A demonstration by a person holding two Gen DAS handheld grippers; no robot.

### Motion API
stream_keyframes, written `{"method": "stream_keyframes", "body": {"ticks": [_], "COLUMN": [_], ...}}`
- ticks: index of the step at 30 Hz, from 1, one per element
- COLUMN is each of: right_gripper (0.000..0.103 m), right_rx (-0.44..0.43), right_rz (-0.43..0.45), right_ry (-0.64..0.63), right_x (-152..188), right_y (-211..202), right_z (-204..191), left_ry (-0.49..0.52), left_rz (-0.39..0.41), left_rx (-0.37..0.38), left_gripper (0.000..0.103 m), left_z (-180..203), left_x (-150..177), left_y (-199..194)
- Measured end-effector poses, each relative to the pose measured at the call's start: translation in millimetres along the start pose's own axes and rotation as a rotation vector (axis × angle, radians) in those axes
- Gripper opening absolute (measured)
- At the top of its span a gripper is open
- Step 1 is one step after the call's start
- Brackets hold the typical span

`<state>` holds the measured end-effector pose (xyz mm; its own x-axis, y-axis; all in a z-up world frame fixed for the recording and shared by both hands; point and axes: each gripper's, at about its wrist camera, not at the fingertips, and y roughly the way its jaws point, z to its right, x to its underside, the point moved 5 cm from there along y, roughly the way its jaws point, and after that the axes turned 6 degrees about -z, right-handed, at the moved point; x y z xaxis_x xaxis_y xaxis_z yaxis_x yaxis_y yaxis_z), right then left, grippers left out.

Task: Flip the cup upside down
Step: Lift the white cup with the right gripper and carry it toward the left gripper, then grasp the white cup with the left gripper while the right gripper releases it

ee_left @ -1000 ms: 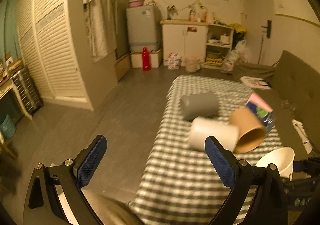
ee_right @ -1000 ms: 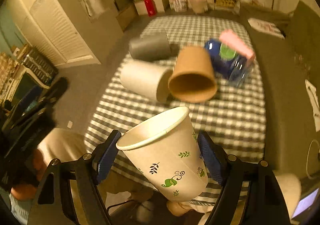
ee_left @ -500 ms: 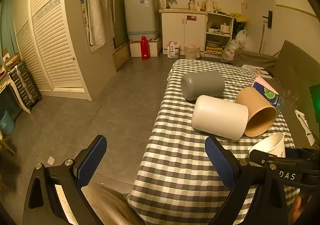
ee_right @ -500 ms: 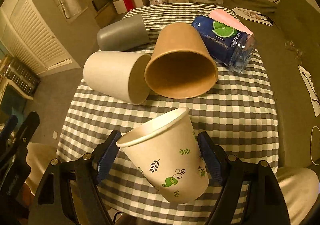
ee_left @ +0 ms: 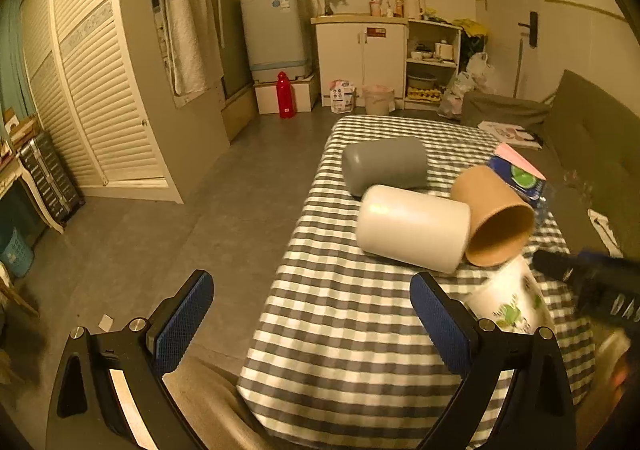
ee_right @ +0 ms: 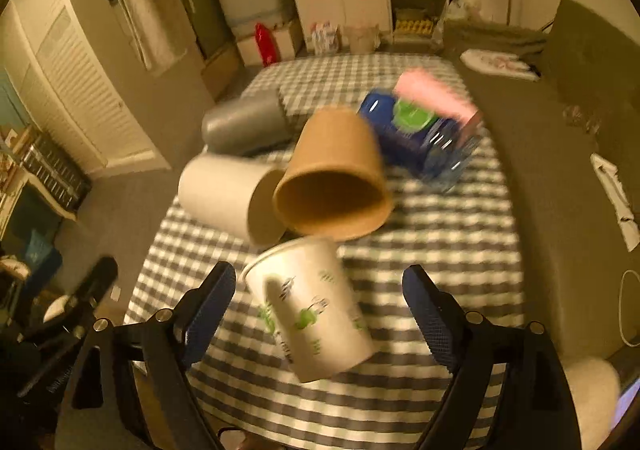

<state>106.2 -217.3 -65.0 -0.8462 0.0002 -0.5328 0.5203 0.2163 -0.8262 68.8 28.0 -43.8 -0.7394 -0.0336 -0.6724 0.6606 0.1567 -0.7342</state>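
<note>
A white paper cup with green leaf print (ee_right: 312,306) sits blurred between the spread fingers of my right gripper (ee_right: 318,306), tilted with its mouth toward the far left, over the checked table (ee_right: 440,250). The fingers stand apart from its sides. The cup also shows in the left wrist view (ee_left: 508,302), beside my right gripper's black body (ee_left: 592,282). My left gripper (ee_left: 312,314) is open and empty over the table's near left edge.
A white cup (ee_left: 412,228), a grey cup (ee_left: 384,166) and a brown paper cup (ee_left: 496,226) lie on their sides mid-table. A blue bottle (ee_right: 424,138) with a pink item lies behind them. A grey sofa (ee_left: 592,154) runs along the right.
My right gripper's fingers have spread wide and no longer clamp the leaf-print cup. The cup has tipped over and sits lower, near the brown cup's rim. The left gripper barely moved.
</note>
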Motion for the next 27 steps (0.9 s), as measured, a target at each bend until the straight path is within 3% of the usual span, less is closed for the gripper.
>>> {"method": "stream_keyframes", "body": {"ticks": [7, 13, 21, 27], "right_gripper": [0.086, 0.086, 0.086, 0.086], "right_rx": [0.112, 0.200, 0.158, 0.129], "right_rz": [0.133, 0.172, 0.197, 0.190], "right_ry": [0.044, 0.103, 0.197, 0.252], "right_x": [6, 22, 25, 23], "right_y": [-42, -46, -46, -41], "right_z": [52, 92, 122, 135], "left_ry": [-0.018, -0.026, -0.011, 0.025], "left_rz": [-0.062, -0.136, -0.228, -0.286], "left_rx": [0.096, 0.183, 0.261, 0.275], "left_gripper": [0.101, 0.101, 0.101, 0.100], "left_z": [43, 94, 151, 170], "left_x": [10, 20, 33, 45], "left_y": [-10, -5, 24, 47]}}
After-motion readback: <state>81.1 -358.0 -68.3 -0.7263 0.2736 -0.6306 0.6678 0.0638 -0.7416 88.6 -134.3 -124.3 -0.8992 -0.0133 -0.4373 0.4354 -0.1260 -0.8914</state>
